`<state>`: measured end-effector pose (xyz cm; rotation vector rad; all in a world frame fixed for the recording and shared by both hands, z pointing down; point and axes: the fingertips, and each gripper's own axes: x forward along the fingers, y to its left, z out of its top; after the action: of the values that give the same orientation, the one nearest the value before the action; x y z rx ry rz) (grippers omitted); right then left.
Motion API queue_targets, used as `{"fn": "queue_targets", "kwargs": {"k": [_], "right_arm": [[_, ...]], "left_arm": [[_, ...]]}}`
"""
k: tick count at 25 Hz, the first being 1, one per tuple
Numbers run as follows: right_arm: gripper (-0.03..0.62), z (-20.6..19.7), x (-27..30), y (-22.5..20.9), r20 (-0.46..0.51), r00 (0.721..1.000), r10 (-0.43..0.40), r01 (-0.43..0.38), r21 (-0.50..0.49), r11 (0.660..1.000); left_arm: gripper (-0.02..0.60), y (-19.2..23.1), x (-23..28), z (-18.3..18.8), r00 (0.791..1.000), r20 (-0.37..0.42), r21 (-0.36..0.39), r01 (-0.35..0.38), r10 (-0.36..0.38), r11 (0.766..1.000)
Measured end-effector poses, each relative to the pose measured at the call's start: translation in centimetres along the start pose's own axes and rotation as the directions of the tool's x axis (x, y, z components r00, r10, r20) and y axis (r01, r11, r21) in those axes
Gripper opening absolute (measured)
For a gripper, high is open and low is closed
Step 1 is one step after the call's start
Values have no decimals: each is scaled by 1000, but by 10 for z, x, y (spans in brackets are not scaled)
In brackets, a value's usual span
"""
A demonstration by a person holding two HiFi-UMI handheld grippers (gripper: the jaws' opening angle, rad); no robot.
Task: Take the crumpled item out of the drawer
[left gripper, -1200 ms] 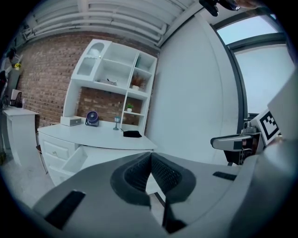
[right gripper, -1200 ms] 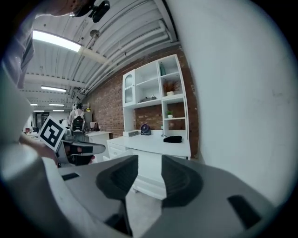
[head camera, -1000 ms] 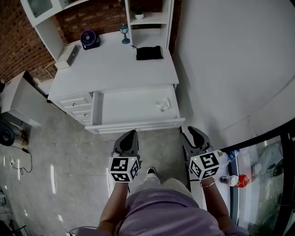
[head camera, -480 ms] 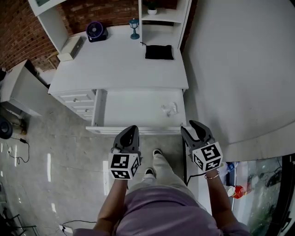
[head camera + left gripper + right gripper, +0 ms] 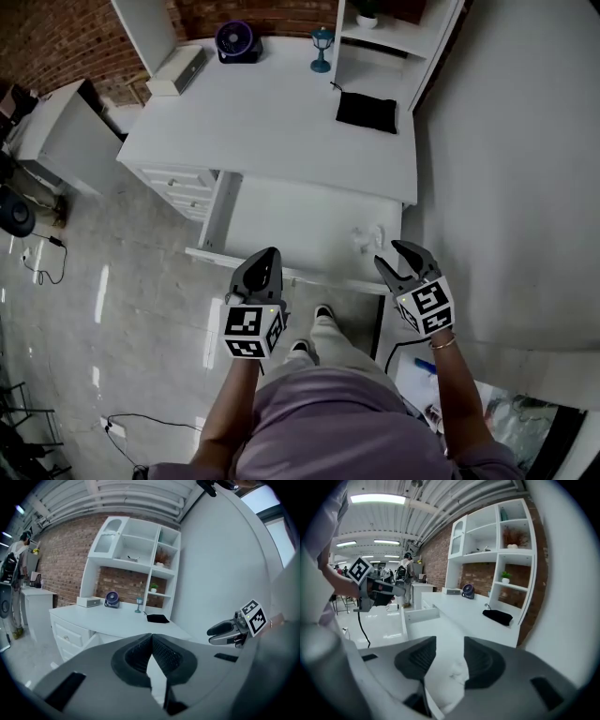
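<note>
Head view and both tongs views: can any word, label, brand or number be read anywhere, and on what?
No readable text in any view.
Left marker cube: black-and-white square patterns, no letters.
Right marker cube: the same.
White box on the desk: any print too small to read.

The white desk bears a fan, a box and a black cloth; its open drawer holds a crumpled item.

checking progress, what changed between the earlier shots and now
The right claw moved forward over the front of the open drawer, just short of the crumpled item. Its jaws have just been opening and grip nothing. The left claw advanced to the drawer's front edge, shut. The item stayed in place.
</note>
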<state>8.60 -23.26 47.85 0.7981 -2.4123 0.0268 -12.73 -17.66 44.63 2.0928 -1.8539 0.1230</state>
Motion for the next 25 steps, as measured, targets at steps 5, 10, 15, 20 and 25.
{"fn": "queue_targets", "kwargs": {"k": [5,10,15,20,25], "right_arm": [[187,-13,33,-7,-54,995,81,-84,-71,994],[186,-31,58,-10,-167,971,170,-196,-161,967],[190,-48,80,-4,-283,932,227,-308,-287,907],[193,-66,101,5,-385,892,236,-390,-395,832],[196,-84,117,1,-475,856,206,-435,-442,784]], "left_arm": [[0,15,8,-4,997,-18,-20,-70,69,997],[0,23,11,-7,992,-35,-36,-119,118,992],[0,33,9,-13,985,-45,-56,-167,164,984],[0,40,5,-18,978,-56,-68,-203,200,977],[0,42,5,-22,975,-65,-79,-217,213,973]]}}
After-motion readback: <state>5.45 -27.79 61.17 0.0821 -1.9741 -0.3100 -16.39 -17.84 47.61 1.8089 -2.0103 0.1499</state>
